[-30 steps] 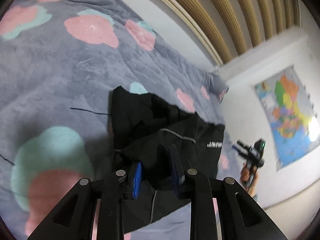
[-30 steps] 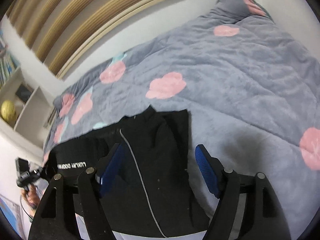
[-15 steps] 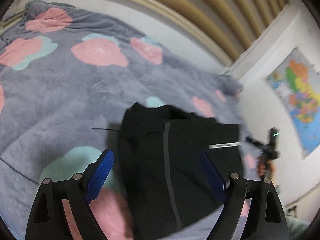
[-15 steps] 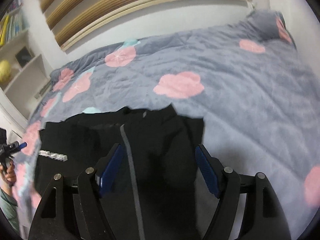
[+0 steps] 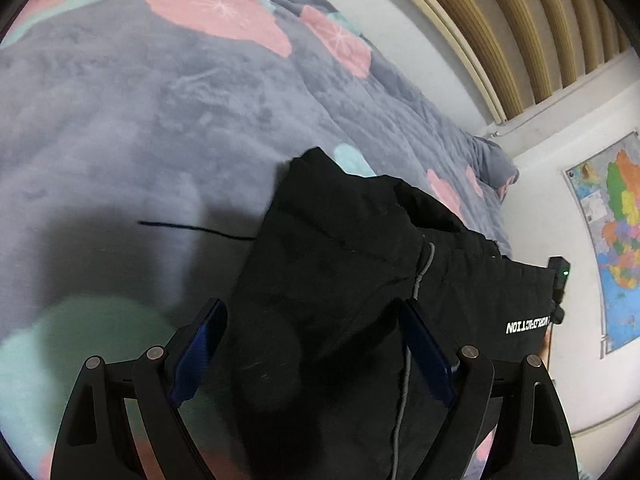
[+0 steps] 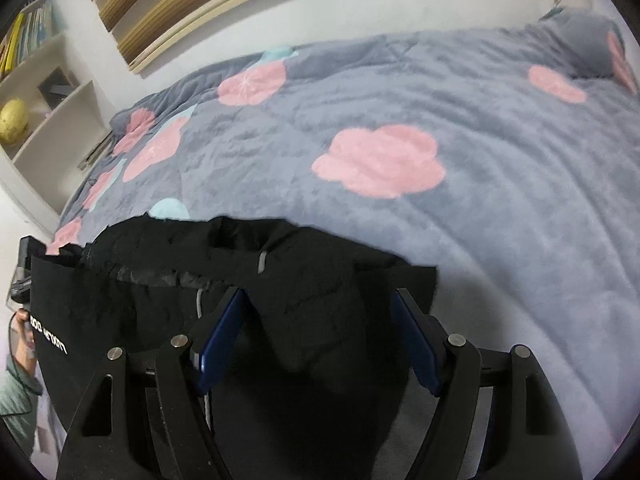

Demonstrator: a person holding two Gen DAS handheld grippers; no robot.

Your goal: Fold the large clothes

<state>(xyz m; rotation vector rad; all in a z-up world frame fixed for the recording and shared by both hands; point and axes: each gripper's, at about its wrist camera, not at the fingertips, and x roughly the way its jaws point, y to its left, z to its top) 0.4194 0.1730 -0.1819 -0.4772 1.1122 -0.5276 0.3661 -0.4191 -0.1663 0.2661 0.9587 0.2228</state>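
Between both pairs of fingers lies the garment point(image 5: 352, 280), a black piece with a grey cord and a strip of white lettering, spread on the bed point(image 5: 140, 128) over a grey blanket printed with pink and teal flowers. The left gripper point(image 5: 312, 344) is seen with its fingers spread wide and clear of the cloth on both sides; nothing is pinched, though the black fabric lies under the gap. The jaws of the left gripper have just been easing slightly inward from their widest. The right gripper point(image 6: 320, 332) is likewise held spread, with a bulging fold of the garment point(image 6: 320, 300) rising between the blue pads but not squeezed by them; its jaws have just been closing a little, and no contact of pad on cloth can be made out. The garment is judged to be partly folded: it is bunched into a compact, layered block, with one flap laid across and a lettered panel reaching out beyond the left fingers' right side. Edges are uneven and the top layer is rumpled, so a further fold and some smoothing are judged to remain. A shelf point(image 6: 52, 92) with open compartments is seen far to the left of the right fingers; a yellowish ball point(image 6: 14, 120) sits in one compartment, and books are stood in the uppermost one.
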